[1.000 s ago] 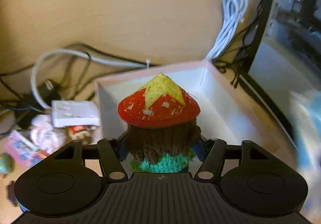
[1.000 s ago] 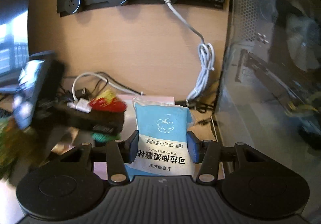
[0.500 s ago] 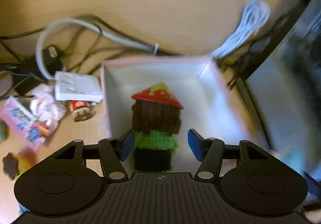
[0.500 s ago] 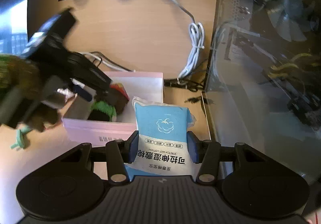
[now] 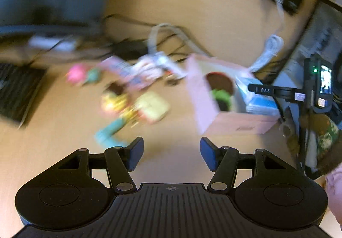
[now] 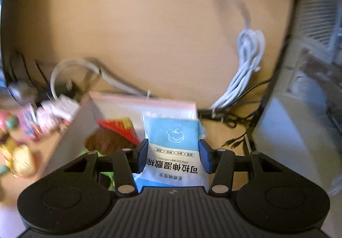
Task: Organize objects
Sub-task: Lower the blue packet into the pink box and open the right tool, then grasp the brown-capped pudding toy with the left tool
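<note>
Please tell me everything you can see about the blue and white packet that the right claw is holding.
The packet is a flat, soft pouch that looks like plastic film: light blue above with a white cloud-like logo, white below with dark Chinese characters and the small words STRETCH WET COTTON, all seen upside down. It stands roughly upright between the blue pads of the right claw, which press on its two side edges. Its top edge is crinkled. It is held at the pink box, to the right of the knitted doll lying inside.

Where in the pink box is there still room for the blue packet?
Inside the pink box, the knitted doll fills the left side. The right side, under the blue packet held by the right gripper, looks bare. The desk left of the box is crowded with small toys.
</note>
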A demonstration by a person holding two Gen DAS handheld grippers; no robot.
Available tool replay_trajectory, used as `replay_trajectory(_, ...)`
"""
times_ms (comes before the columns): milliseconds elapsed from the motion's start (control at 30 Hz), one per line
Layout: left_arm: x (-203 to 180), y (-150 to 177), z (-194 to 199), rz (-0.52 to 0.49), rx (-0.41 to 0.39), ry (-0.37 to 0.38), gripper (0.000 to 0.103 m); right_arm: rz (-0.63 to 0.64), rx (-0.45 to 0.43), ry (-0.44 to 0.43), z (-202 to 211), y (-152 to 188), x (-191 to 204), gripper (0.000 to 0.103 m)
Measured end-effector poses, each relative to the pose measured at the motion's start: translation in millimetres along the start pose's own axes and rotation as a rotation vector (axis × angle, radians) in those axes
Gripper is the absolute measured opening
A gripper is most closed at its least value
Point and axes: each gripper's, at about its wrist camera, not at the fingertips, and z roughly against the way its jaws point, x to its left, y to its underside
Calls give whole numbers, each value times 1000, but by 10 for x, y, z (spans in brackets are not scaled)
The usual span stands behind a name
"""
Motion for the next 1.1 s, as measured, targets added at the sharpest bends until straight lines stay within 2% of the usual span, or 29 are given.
replay_trajectory(167,354,132,184,87,-19,-49,63,-25,64,-79,-209,72,214,46)
replay_trajectory(333,448,183,170,104,-2,-63,63,-69,90,-120,-227,124,176,48)
replay_trajectory(400,446,190,171,91,-3,-62,63,-84,77,-129,-112,115,116,49)
replay_trajectory(500,391,84,189,59,-39,-35,63,-82,15,-116,225,119,39,62)
replay_trajectory(600,359,-139,108,95,-81,-29,63,-50,-53,-102,654,173,26,70)
replay_trajectory(700,346,-400,-78,104,-93,-73,63,-35,-109,-80,1080,291,8,77)
replay_trajectory(800,314,-591,-369,-24,-87,-120,63,-58,-117,-74,1352,432,-26,78)
replay_trajectory(900,361,-667,-715,-109,-43,-152,63,-69,-109,-49,1533,607,-47,79)
replay_trajectory(1033,506,-682,-1114,-108,36,-188,63,-43,-102,13,1692,821,1,79)
replay_trajectory(1100,563,-661,-1226,-91,48,-189,62,-41,-90,21,1754,908,30,80)
